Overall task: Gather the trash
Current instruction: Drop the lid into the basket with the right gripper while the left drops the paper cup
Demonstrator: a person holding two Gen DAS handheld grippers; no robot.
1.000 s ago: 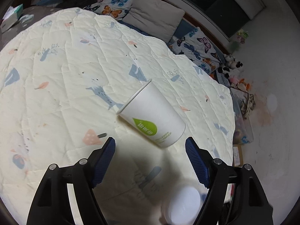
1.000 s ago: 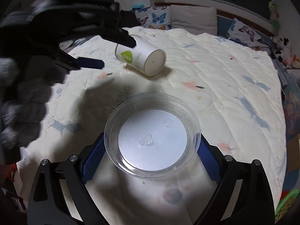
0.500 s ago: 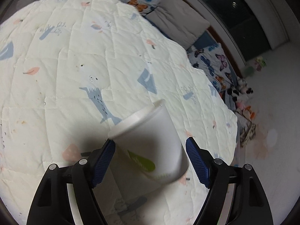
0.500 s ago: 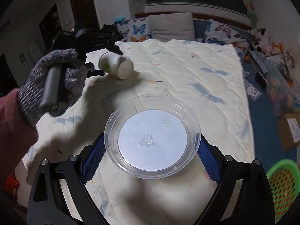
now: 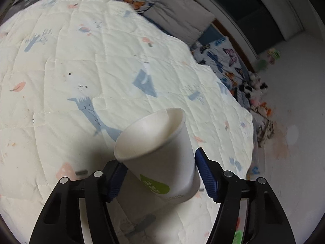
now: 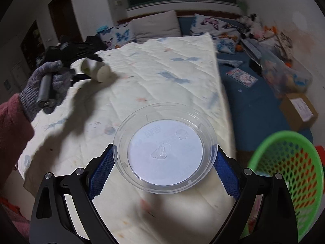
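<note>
A white paper cup (image 5: 160,158) with a green logo sits between the blue pads of my left gripper (image 5: 160,174), tilted, its open mouth facing away over the quilt. The jaws press its sides. It also shows in the right wrist view (image 6: 97,70), held by the gloved left hand. My right gripper (image 6: 162,162) is shut on a clear round plastic lid (image 6: 164,148), held flat above the bed's near corner. A green mesh basket (image 6: 288,174) stands at lower right on the floor.
The cream quilt (image 5: 101,61) with animal prints covers the bed. Butterfly pillows (image 6: 209,24) and a grey pillow (image 6: 156,26) lie at the head. A cardboard box (image 6: 298,109), toys and papers lie on the blue floor to the right.
My left gripper has closed on the paper cup and tipped it up off the quilt. My right gripper has swung right with the lid, bringing the green basket into view.
</note>
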